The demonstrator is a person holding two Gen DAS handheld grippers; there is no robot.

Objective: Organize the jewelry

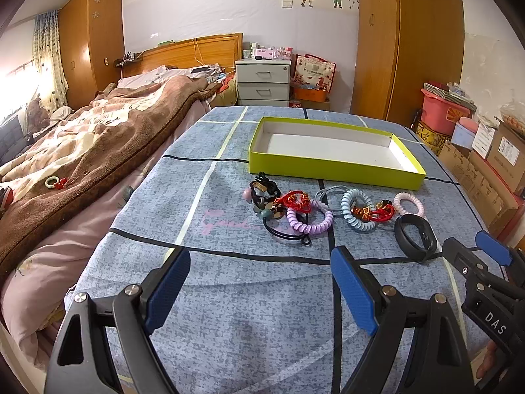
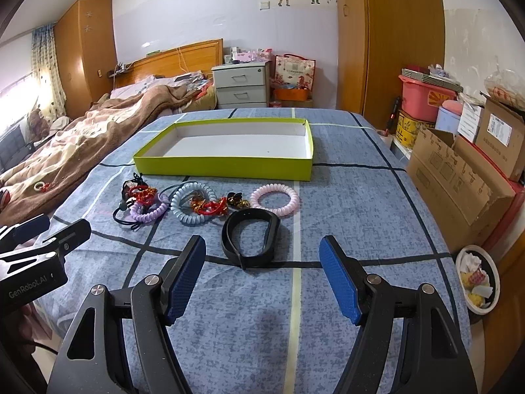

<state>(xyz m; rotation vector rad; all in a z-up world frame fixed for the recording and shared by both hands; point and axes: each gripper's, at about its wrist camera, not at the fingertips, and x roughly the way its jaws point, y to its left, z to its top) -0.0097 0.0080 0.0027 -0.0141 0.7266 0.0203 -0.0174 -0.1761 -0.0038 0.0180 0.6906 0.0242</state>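
Lying in a loose row across a blue checked bedspread [image 2: 344,197] is a small heap of jewelry and hair ties: a pink coil bracelet [image 2: 275,199] at the right end, a black wristband [image 2: 251,239] nearest the camera, a pale blue coil bracelet [image 2: 192,208] in the middle with red and gold knotted charms [image 2: 210,206] resting against it, and a lilac coil bracelet [image 2: 148,211] toward the left, tangled with black elastic ties and beads [image 1: 265,197]. Just behind the row sits a shallow green box [image 2: 223,165] with a white inside, nothing in it. Both grippers hover above the near part of the bedspread, touching none of the pieces. From its own camera the right gripper [image 2: 262,272] points at the black wristband, its blue-padded jaws spread wide and holding nothing. From the left wrist view the left gripper [image 1: 259,285] likewise has its jaws wide apart and bare, aimed toward the lilac coil (the right gripper shows at that view's right edge). To the left lies a rumpled brown blanket [image 1: 98,144] with one more small coil and red charm [image 1: 55,183] on it. Farther back stand a grey drawer unit [image 2: 241,85] and wooden wardrobes [image 2: 387,42]; cardboard boxes [image 2: 459,177] are stacked to the right.
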